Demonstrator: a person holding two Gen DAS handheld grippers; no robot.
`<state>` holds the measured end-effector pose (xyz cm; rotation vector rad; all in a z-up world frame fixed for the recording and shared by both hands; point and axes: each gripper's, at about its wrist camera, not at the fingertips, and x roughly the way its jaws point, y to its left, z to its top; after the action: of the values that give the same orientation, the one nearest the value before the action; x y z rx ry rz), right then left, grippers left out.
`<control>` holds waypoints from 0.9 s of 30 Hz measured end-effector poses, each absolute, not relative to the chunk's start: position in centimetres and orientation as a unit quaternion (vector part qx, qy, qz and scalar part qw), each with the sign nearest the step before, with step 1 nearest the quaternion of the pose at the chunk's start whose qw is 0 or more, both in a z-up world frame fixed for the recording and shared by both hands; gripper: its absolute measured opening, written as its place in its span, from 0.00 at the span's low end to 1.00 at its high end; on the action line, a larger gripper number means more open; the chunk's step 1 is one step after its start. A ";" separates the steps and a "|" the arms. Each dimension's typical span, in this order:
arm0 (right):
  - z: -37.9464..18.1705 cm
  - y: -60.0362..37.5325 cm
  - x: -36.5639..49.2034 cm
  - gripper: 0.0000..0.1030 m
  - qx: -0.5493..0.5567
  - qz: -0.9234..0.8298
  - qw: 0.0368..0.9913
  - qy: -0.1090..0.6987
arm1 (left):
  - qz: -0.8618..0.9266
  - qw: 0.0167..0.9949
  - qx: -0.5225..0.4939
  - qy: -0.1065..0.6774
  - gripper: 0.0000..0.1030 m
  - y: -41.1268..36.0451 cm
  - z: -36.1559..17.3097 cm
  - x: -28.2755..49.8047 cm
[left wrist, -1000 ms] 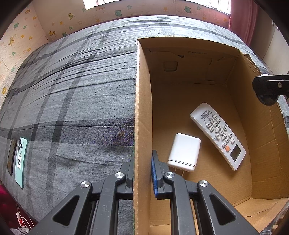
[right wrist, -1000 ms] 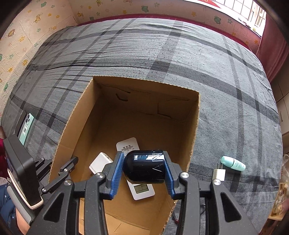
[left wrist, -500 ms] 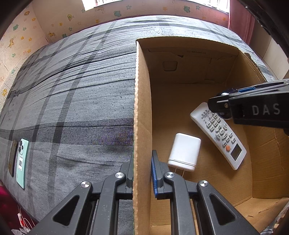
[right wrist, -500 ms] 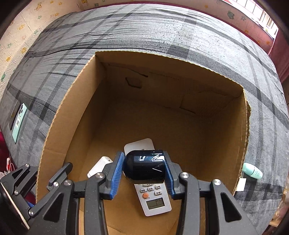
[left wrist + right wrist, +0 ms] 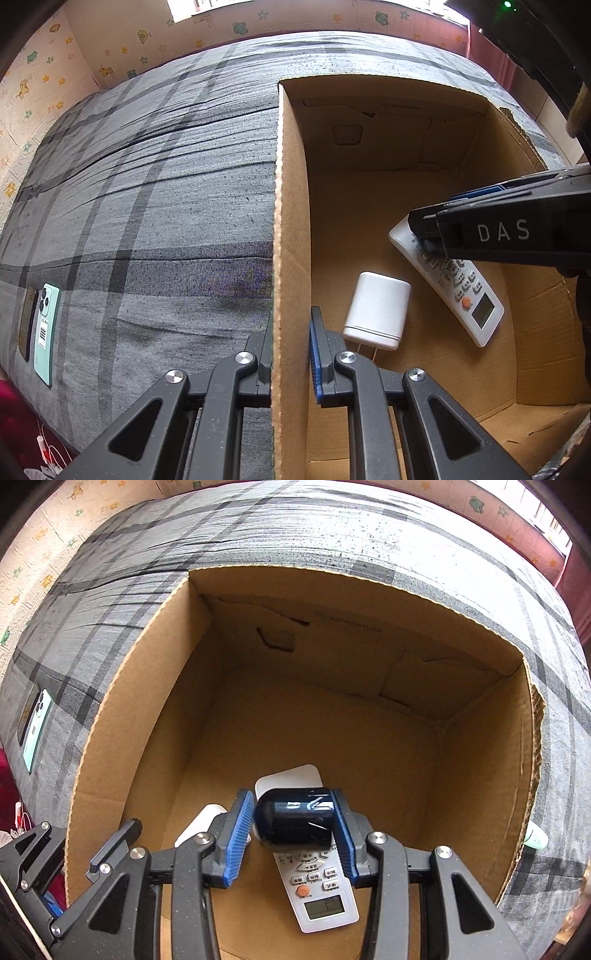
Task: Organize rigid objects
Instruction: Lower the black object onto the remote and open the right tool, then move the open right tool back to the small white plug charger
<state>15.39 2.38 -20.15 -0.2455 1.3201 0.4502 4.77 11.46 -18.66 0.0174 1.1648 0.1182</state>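
The right gripper (image 5: 293, 829), clamped on a glossy dark case (image 5: 295, 825), had been lowered into the cardboard box (image 5: 155, 686), over the white remote (image 5: 317, 893); release seemed imminent. The left gripper (image 5: 290, 349) stayed pinched on the box's left wall.

Both wrist cameras peer close into the cardboard box (image 5: 291, 229) (image 5: 122, 716) — left from its side wall, right from above — sharing its floor.

Remote (image 5: 317, 886) top under dark case (image 5: 295, 821); bottle (image 5: 535, 839) behind box wall (image 5: 532, 760)
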 end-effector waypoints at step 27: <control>-12.2 -1.4 13.1 0.99 -0.089 0.188 0.814 0.542 | 0.059 0.833 0.010 0.550 0.15 11.5 -18.7 4.8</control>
<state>13.13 -1.40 -12.21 -0.1903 1.1570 0.4002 4.79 11.52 -18.67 0.0212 1.1652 0.1249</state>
